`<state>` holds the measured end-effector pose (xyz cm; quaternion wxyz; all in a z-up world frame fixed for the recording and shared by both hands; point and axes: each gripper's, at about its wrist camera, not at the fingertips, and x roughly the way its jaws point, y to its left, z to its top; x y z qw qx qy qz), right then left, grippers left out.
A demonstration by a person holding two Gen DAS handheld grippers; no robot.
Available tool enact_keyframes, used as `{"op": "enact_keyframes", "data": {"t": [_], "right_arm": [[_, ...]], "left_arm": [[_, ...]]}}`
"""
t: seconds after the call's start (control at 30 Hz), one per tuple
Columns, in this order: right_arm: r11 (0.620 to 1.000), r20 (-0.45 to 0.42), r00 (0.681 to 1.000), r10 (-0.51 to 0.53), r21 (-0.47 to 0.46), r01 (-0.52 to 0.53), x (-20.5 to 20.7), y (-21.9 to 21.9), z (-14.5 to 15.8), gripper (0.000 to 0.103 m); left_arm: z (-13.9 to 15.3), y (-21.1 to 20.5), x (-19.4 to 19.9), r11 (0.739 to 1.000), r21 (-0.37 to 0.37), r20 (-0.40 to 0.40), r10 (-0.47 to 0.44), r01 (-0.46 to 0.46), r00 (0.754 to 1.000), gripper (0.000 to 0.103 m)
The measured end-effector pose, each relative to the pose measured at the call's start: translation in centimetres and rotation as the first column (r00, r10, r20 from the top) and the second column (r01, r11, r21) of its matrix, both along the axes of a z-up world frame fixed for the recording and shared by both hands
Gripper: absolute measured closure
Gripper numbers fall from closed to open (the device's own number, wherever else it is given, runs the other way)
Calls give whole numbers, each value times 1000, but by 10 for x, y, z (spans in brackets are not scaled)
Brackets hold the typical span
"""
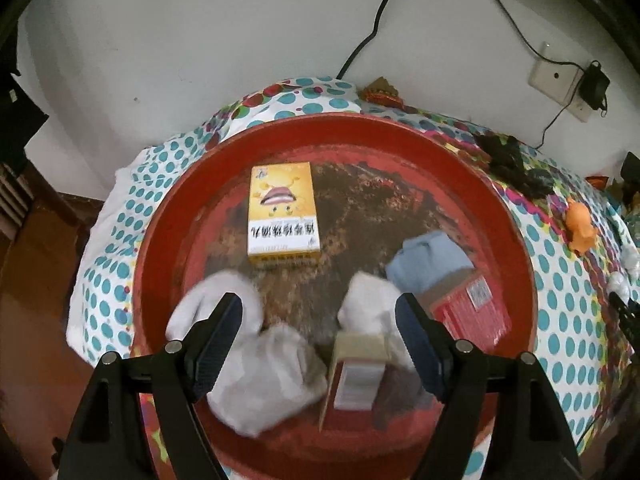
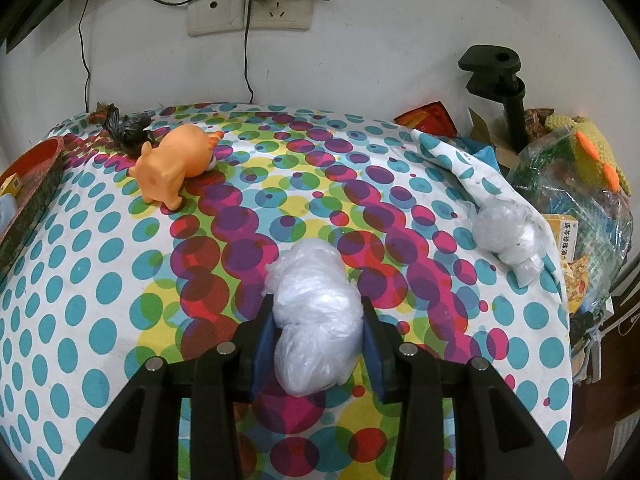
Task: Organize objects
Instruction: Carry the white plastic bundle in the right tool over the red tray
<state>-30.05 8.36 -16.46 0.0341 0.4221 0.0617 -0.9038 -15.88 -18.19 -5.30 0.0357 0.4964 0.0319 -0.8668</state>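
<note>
A round red tray (image 1: 168, 216) lies on the spotted tablecloth. In it are a yellow box (image 1: 283, 212), a white crumpled bag (image 1: 260, 368), a light blue cloth (image 1: 430, 264), a red box (image 1: 472, 312) and a small upright box (image 1: 356, 372). My left gripper (image 1: 320, 320) is open above the tray's near side, holding nothing. My right gripper (image 2: 318, 320) is shut on a clear crumpled plastic bag (image 2: 316, 312) over the tablecloth. A second plastic bag (image 2: 508, 236) lies to the right.
An orange toy pig (image 2: 176, 164) and a black clump (image 2: 128, 130) sit at the far left of the cloth (image 2: 100, 280). The tray's edge (image 2: 36, 184) shows at far left. Cluttered bags (image 2: 580, 200), a black clamp stand (image 2: 504, 84) and wall sockets (image 2: 248, 12) with cables are behind.
</note>
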Motion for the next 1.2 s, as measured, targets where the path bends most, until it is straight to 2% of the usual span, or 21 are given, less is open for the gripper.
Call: {"op": "enact_keyframes", "data": {"t": [0.07, 0.33, 0.57, 0.73, 0.87, 1.13, 1.2], "right_arm": [[1000, -1, 1000, 2, 2, -2, 0, 0, 0, 63], [999, -8, 1000, 8, 32, -8, 1, -1, 1, 64], [999, -11, 1000, 10, 45, -10, 3, -2, 2, 64], [999, -1, 999, -44, 1, 44, 4, 4, 3, 64], [998, -6, 998, -57, 22, 57, 8, -1, 6, 64], [1000, -40, 999, 20, -12, -21, 25, -33, 40, 64], [998, -39, 998, 47, -29, -48, 29, -43, 48, 64]], "left_arm": [[1, 1, 8, 1000, -17, 2, 10, -10, 1000, 20], [3, 3, 55, 996, -76, -22, 45, -47, 999, 15], [-1, 1, 81, 997, -58, -26, 44, -45, 999, 14], [-6, -8, 96, 997, -52, -32, 56, -58, 998, 11], [-12, -16, 106, 996, -56, -43, 73, -76, 996, 9], [-15, -22, 107, 997, -13, -49, 70, -71, 996, 6], [-17, -21, 107, 997, -26, -47, 69, -70, 997, 5]]}}
